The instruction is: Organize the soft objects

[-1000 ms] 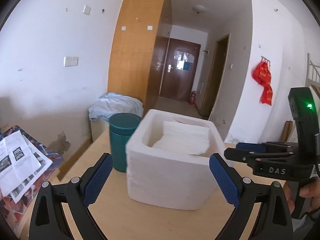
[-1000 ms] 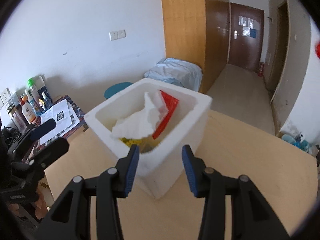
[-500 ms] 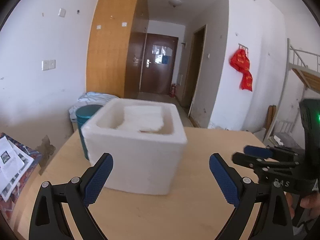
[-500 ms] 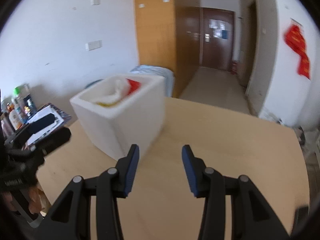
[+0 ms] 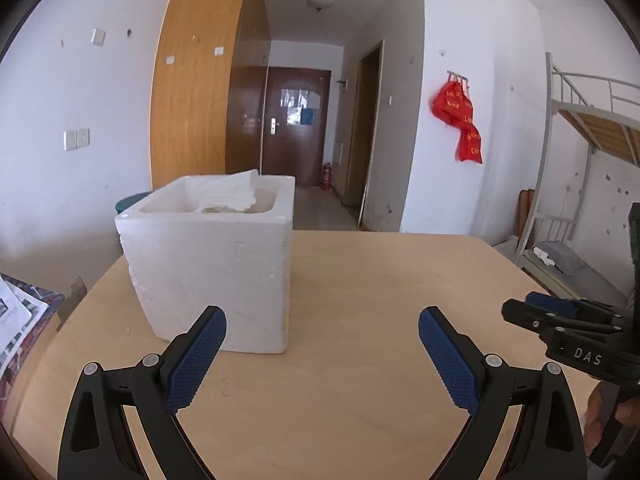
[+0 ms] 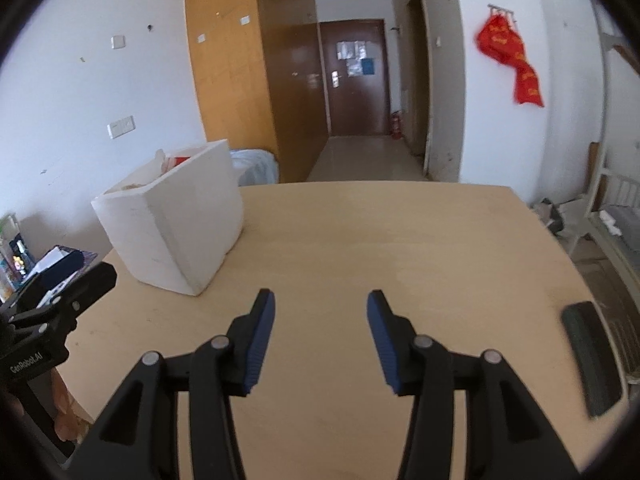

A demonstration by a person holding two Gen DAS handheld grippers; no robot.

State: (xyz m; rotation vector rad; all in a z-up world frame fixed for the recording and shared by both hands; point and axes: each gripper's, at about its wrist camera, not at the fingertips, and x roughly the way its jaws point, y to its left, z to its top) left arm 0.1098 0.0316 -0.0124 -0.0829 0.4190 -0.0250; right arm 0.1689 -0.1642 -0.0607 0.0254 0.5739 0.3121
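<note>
A white foam box (image 5: 212, 264) stands on the wooden table (image 5: 380, 280), with a white cloth (image 5: 234, 196) showing above its rim. In the right wrist view the box (image 6: 176, 232) sits at the left, with white and red items (image 6: 176, 160) peeking over its edge. My left gripper (image 5: 322, 356) is open and empty, just in front of and right of the box. My right gripper (image 6: 320, 336) is open and empty over bare table, to the right of the box. It also shows in the left wrist view (image 5: 560, 316) at the right edge.
A teal bin (image 5: 130, 202) stands behind the box. Papers (image 5: 12, 320) lie at the far left. A dark flat object (image 6: 592, 360) lies near the table's right edge. A bunk bed (image 5: 592, 160) stands at the right; a hallway door (image 5: 296, 124) is behind.
Both grippers have pulled back from the box and swung right. The box now looks smaller and further left in both views. The right gripper's jaws stand wider apart than before.
</note>
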